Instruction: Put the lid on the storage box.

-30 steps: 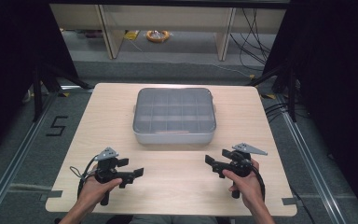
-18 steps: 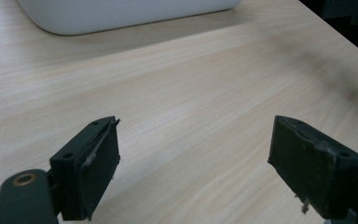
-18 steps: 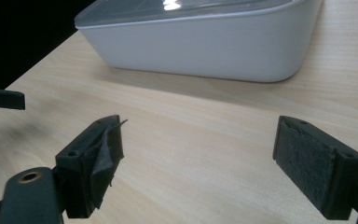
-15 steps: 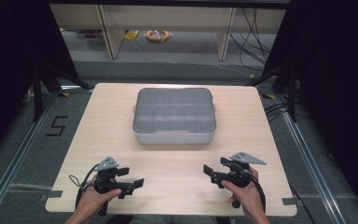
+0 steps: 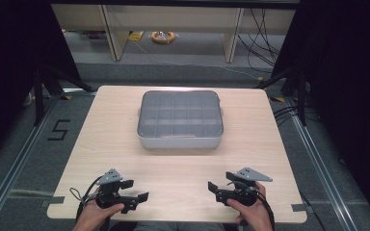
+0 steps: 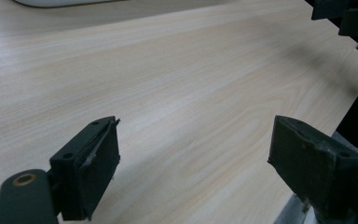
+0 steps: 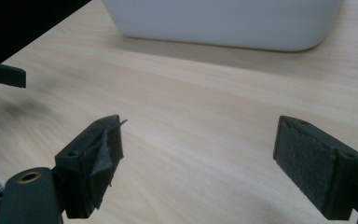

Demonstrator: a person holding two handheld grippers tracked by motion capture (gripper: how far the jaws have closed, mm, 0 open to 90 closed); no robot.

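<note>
Overhead, high view: a pale wooden counter [image 5: 101,144] carried a grey lidded compartment box [image 5: 179,119] at its centre, toward 12 o'clock.
Left gripper [image 5: 136,198]: sat at 7 o'clock near the counter's front edge, held in a hand [image 5: 92,215], jaws parted, gripping nothing.
Right gripper [image 5: 215,188]: sat at 5 o'clock, held in the other hand [image 5: 248,211], jaws apart, gripping nothing, well apart from the box.
Left gripper view: two black jaws stood wide over bare wood grain; the box's white edge [image 6: 60,2] showed at 11 o'clock.
Right gripper view: jaws stood wide and empty; the box's white wall [image 7: 223,21] lay at 12 o'clock.
</note>
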